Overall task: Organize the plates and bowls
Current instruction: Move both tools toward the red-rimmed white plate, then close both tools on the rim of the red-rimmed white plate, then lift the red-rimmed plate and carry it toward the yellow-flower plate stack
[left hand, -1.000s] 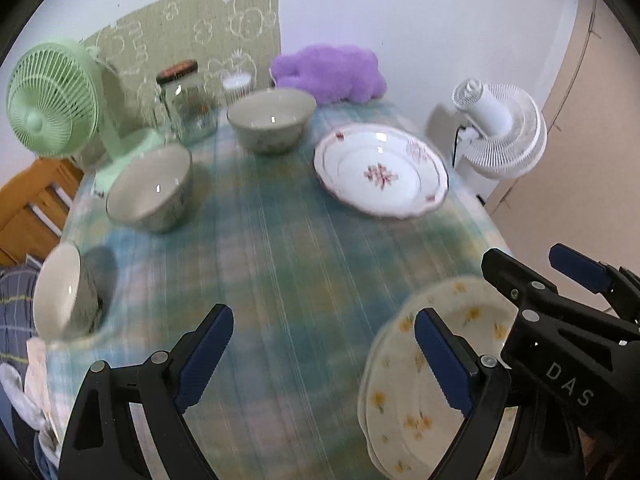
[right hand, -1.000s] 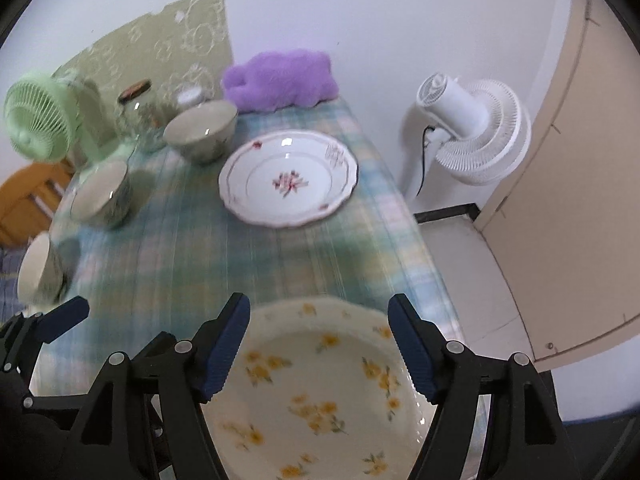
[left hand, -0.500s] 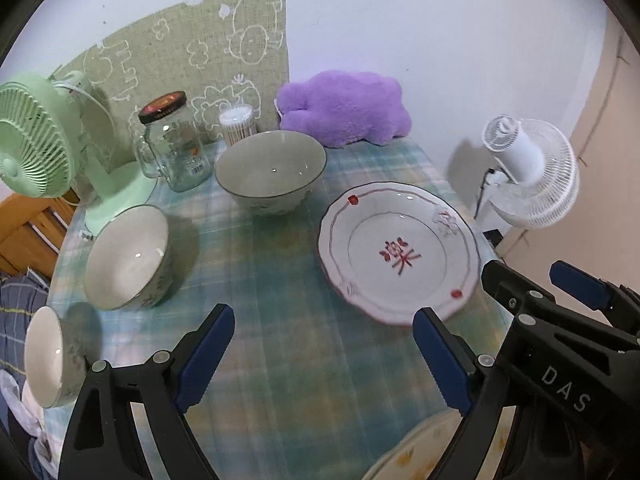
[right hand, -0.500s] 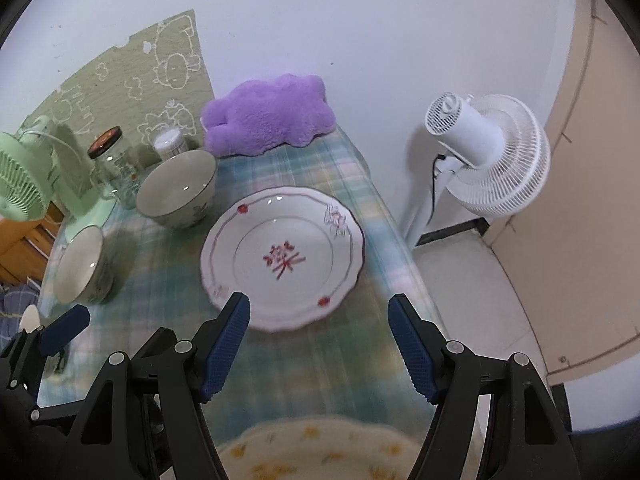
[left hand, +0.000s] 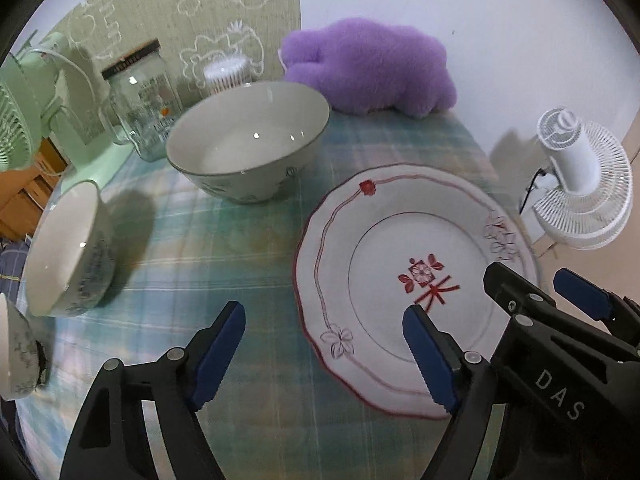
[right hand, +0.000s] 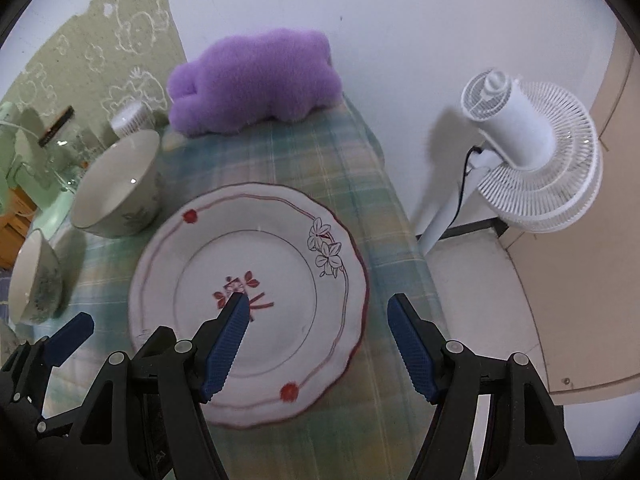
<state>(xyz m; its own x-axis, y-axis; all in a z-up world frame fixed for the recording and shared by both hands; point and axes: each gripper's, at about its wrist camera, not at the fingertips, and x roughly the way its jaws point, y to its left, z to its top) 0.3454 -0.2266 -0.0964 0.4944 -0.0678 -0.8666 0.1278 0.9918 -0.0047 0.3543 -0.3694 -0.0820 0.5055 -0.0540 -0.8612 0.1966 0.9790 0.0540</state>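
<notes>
Open cloth on the table [left hand: 248, 408] ahead of the left tool [left hand: 324, 354], nothing standing there. Red-trimmed plate [right hand: 256, 292] lying flat under the right tool [right hand: 316, 344], low and easy to pass over. Large bowl [left hand: 248, 140] blocking the far middle, second bowl [left hand: 68, 252] crowding the left edge. Glass jar [left hand: 140, 112] and purple plush [left hand: 368, 68] walling off the back. White fan [right hand: 532, 152] standing off the right side, apart from the table.

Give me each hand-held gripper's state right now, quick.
Left hand-held gripper: open, holding nothing, above the tablecloth beside the plate.
Right hand-held gripper: open, holding nothing, over the plate's right edge.
</notes>
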